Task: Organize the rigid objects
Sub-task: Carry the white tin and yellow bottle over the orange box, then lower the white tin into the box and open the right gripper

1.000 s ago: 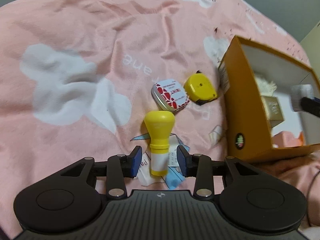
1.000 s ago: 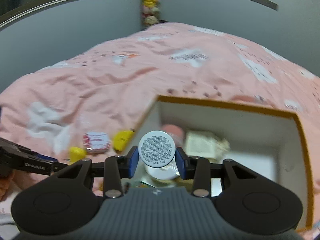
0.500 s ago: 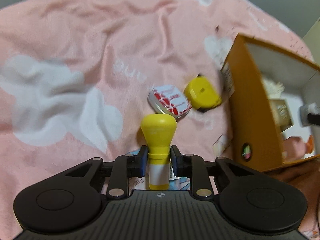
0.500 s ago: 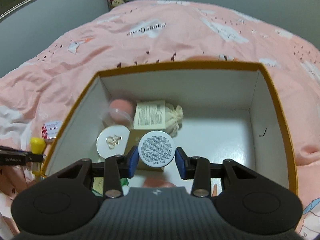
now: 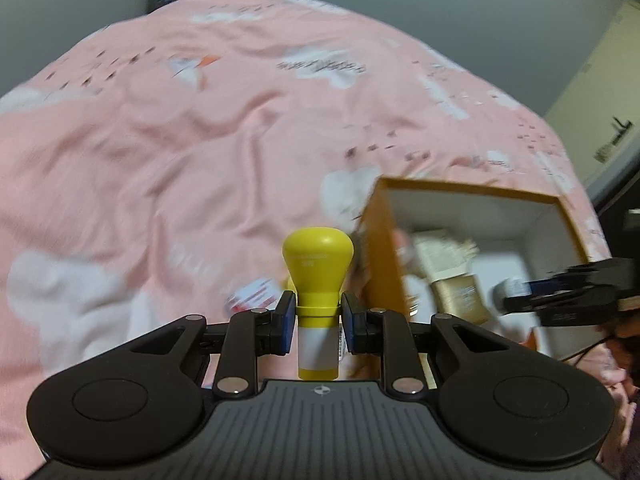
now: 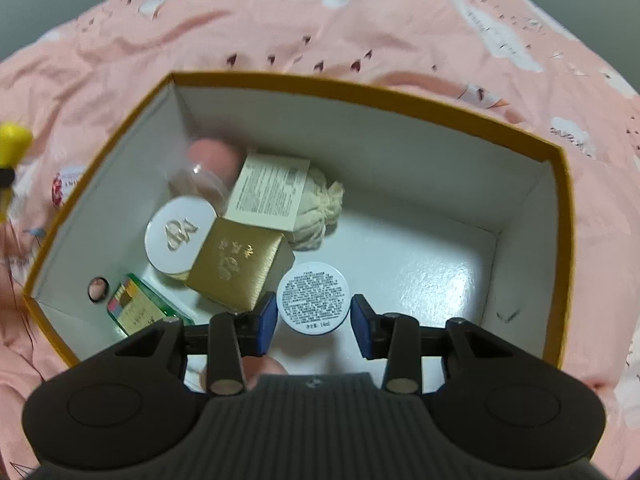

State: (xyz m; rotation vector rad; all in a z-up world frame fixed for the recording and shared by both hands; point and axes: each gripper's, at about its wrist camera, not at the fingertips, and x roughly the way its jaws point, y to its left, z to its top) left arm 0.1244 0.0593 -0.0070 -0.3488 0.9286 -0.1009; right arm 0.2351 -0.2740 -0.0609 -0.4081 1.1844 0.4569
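My left gripper is shut on a yellow knob-topped stamp and holds it above the pink bedspread, left of the orange box. My right gripper is over the inside of that box. Its jaws stand slightly apart on either side of a small white round jar, with small gaps showing at both pads. The jar is low in the box beside a gold carton. The stamp also shows at the left edge of the right wrist view.
The box holds a white round compact, a cream carton, a cloth pouch, a pink ball and a green packet. A red-and-white tin lies on the bedspread.
My left gripper closed on the yellow stamp and lifted it off the bed. My right gripper carried the white jar down into the box and its jaws have parted.
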